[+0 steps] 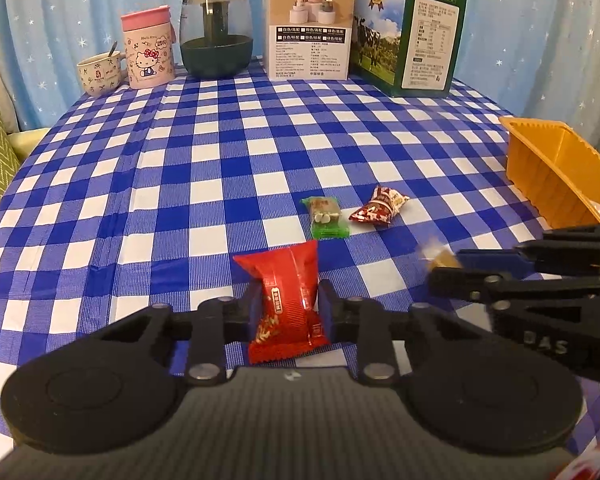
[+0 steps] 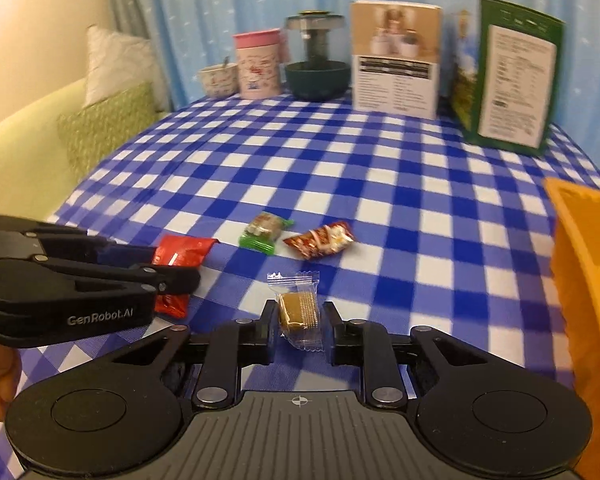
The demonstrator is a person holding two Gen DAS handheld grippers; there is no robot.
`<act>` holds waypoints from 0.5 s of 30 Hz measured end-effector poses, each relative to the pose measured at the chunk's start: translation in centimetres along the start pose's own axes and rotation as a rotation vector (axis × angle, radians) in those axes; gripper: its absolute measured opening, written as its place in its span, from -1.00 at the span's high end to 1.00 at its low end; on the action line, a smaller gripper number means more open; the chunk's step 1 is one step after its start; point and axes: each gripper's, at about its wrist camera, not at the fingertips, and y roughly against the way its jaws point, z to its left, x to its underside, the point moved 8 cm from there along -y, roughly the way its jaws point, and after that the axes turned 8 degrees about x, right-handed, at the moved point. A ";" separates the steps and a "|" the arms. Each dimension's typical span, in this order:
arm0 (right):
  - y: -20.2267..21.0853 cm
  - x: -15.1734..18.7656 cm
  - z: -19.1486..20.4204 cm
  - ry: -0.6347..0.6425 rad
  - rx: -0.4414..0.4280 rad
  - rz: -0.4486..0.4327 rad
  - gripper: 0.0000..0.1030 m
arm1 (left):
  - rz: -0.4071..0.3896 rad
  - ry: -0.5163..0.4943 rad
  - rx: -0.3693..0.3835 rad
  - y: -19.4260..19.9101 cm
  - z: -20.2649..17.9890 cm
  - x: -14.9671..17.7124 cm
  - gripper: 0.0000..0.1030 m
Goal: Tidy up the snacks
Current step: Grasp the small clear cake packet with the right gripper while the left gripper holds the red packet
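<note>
My left gripper (image 1: 287,300) is shut on a red snack packet (image 1: 286,300), low over the checked tablecloth; it also shows in the right wrist view (image 2: 180,254). My right gripper (image 2: 300,316) is shut on a clear-wrapped brown snack (image 2: 300,310), just right of the left gripper. A green-wrapped snack (image 1: 326,216) and a red-and-white wrapped snack (image 1: 380,206) lie side by side on the cloth ahead. An orange tray (image 1: 556,172) stands at the right edge; it also shows in the right wrist view (image 2: 584,248).
Along the back stand a patterned mug (image 1: 100,72), a pink Hello Kitty cup (image 1: 148,50), a dark glass pot (image 1: 216,32), a white product box (image 1: 308,24) and a green milk carton box (image 1: 412,32). A sofa with cushions (image 2: 112,120) lies left.
</note>
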 end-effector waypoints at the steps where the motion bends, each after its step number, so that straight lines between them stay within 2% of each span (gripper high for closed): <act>1: 0.3 0.1 -0.2 -0.010 0.007 0.002 0.56 | 0.003 -0.003 -0.005 0.0 -0.1 0.1 0.52; 8: 1.9 0.8 -1.5 -0.059 0.043 0.009 0.56 | 0.005 0.001 -0.022 0.5 -0.2 0.1 0.57; 15: 5.5 0.2 -2.9 -0.086 0.078 -0.047 0.56 | -0.023 0.004 -0.016 2.6 -2.2 -1.2 0.58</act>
